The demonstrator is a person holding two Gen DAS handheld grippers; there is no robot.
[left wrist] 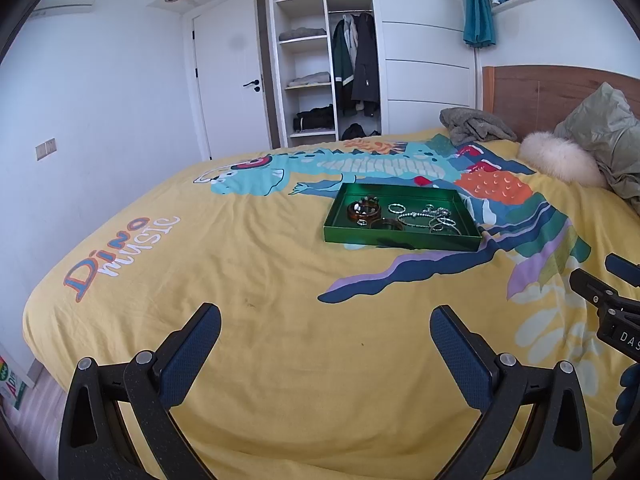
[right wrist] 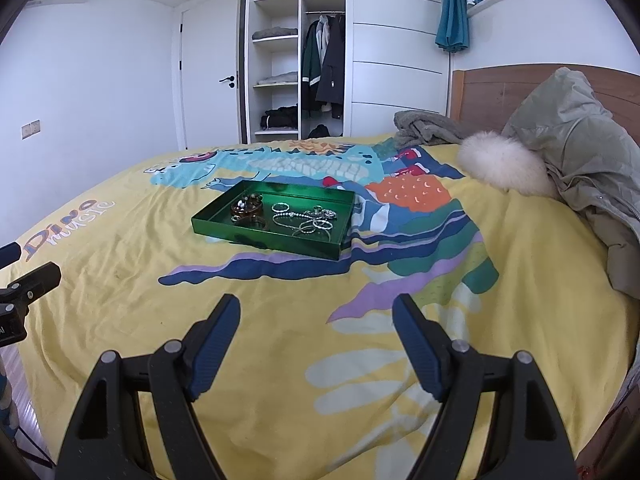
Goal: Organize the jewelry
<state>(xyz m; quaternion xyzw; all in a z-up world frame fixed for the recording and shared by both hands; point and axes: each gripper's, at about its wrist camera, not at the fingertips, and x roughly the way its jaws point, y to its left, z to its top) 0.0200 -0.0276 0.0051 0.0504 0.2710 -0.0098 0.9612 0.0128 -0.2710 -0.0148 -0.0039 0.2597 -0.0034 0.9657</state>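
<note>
A green tray (left wrist: 400,236) (right wrist: 264,242) sits on the yellow dinosaur bedspread (left wrist: 260,280) (right wrist: 280,340), mid-bed. Inside lie brown bangles (left wrist: 362,210) (right wrist: 247,206) on its left and silver rings and chains (left wrist: 434,218) (right wrist: 308,218) on its right. My left gripper (left wrist: 326,320) is open and empty, hovering above the bedspread well short of the tray. My right gripper (right wrist: 316,312) is open and empty, also short of the tray. The right gripper shows at the left wrist view's right edge (left wrist: 608,300); the left gripper shows at the right wrist view's left edge (right wrist: 24,284).
A grey-green jacket with a white fur trim (right wrist: 504,168) (left wrist: 560,160) and a grey blanket (left wrist: 476,124) (right wrist: 424,128) lie by the wooden headboard (right wrist: 520,88). An open wardrobe (left wrist: 320,64) and a white door (left wrist: 232,80) stand beyond the bed.
</note>
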